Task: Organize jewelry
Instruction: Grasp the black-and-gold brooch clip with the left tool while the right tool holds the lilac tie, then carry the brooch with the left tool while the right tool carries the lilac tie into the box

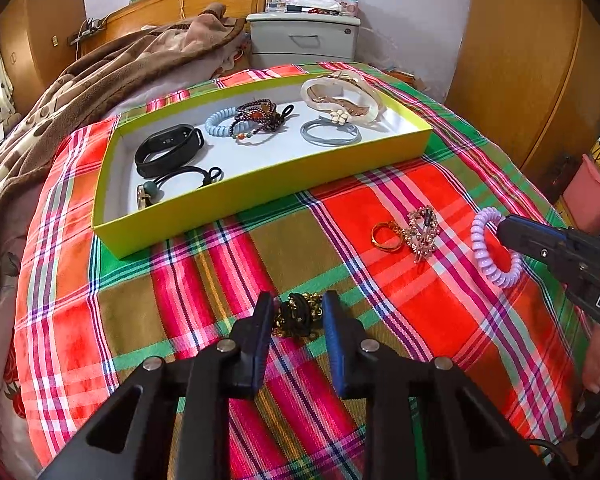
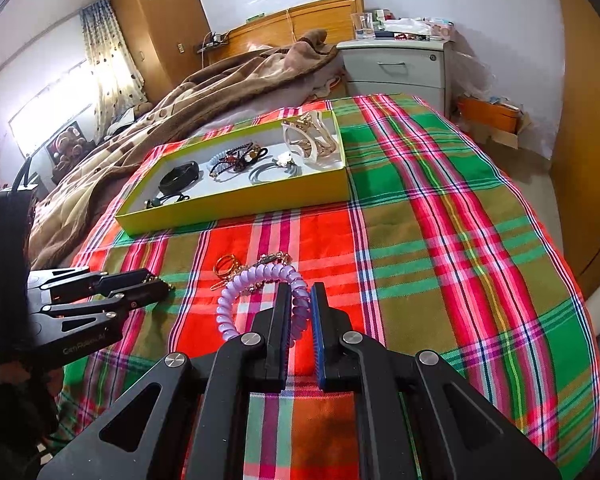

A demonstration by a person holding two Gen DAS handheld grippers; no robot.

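Left gripper (image 1: 296,316): jaws parted, one finger on each side of the black-and-gold chain piece (image 1: 298,314), which lies on the plaid cloth (image 1: 204,280); whether the pads touch it cannot be told.
Right gripper (image 2: 300,300): jaws narrowed around the lilac coil hair tie (image 2: 256,292), one stretch of its loop sitting between the fingers, the remainder curving out ahead and to the left.
Loose pieces: a gold ring (image 1: 386,236) and a rhinestone clip (image 1: 422,232) lie just beside each other on the cloth, near the coil tie.
Yellow tray (image 1: 260,188): beyond both grippers, holding a black band (image 1: 168,148), a blue coil tie (image 1: 220,120), a beaded bracelet (image 1: 256,116), a grey hair tie (image 1: 330,132) and a clear claw clip (image 1: 340,94).
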